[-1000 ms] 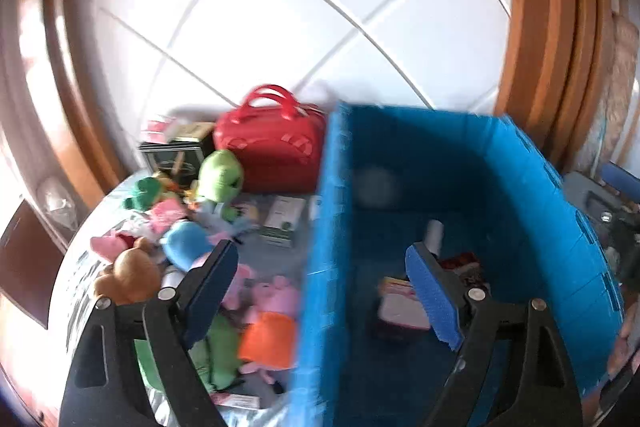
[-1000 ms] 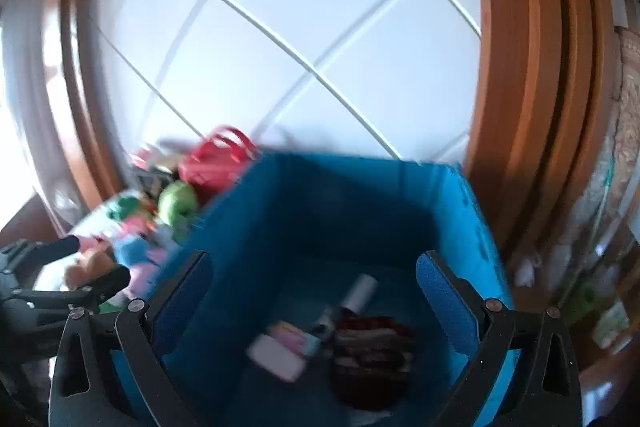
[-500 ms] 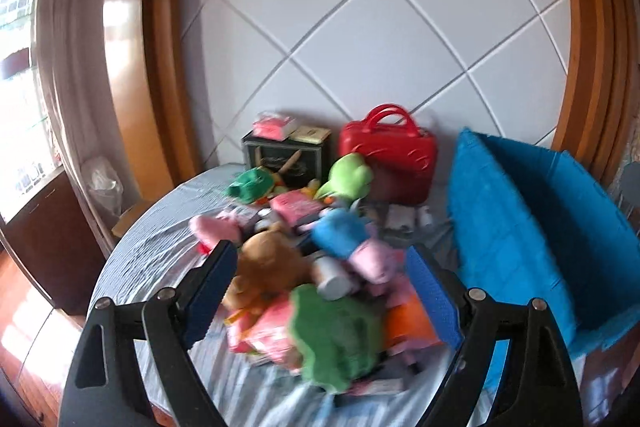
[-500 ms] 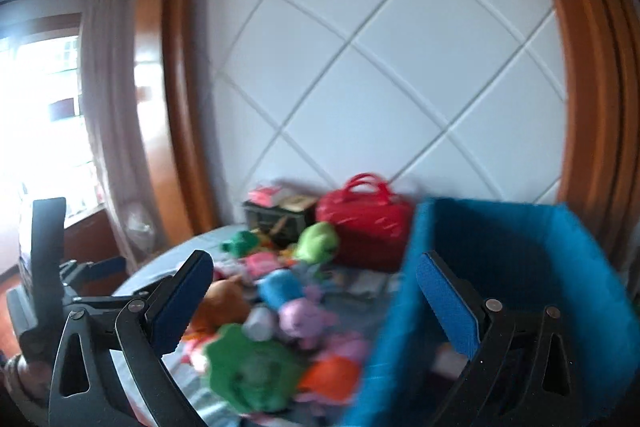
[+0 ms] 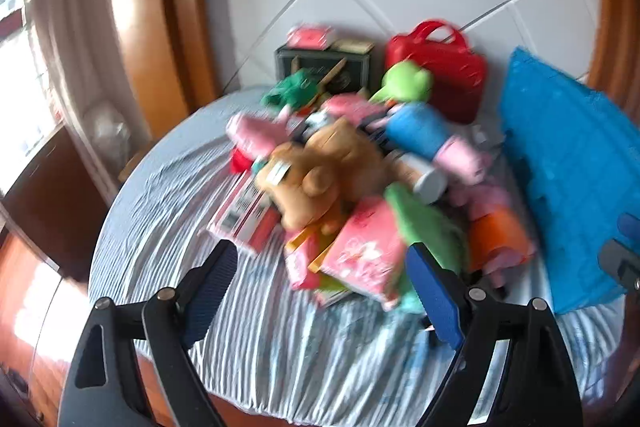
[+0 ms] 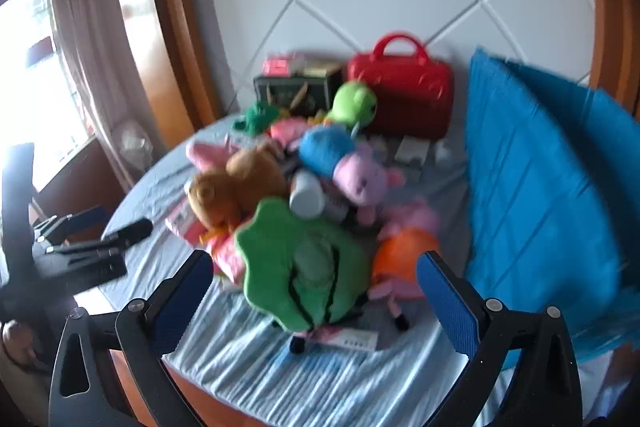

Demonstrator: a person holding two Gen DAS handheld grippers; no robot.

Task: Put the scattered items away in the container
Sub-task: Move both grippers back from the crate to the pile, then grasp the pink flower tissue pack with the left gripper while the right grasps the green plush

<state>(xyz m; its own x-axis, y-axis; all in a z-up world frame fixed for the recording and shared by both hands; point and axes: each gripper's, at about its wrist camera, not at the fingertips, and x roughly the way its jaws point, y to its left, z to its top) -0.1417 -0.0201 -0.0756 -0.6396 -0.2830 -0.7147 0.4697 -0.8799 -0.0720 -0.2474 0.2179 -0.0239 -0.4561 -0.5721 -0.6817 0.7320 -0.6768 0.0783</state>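
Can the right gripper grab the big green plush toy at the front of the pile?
Probably yes. The right gripper is open and empty, and the flat green plush toy lies on top at the pile's near edge with nothing covering it.

Nothing can be read here — both views are smeared by motion. The flat pink-and-white package [image 5: 245, 215] under the brown plush bear [image 5: 320, 175] carries dark printed blocks, the bear a small tag [image 5: 279, 174], and the dark green box [image 5: 322, 71] by the wall a pale emblem — all too blurred to make out.
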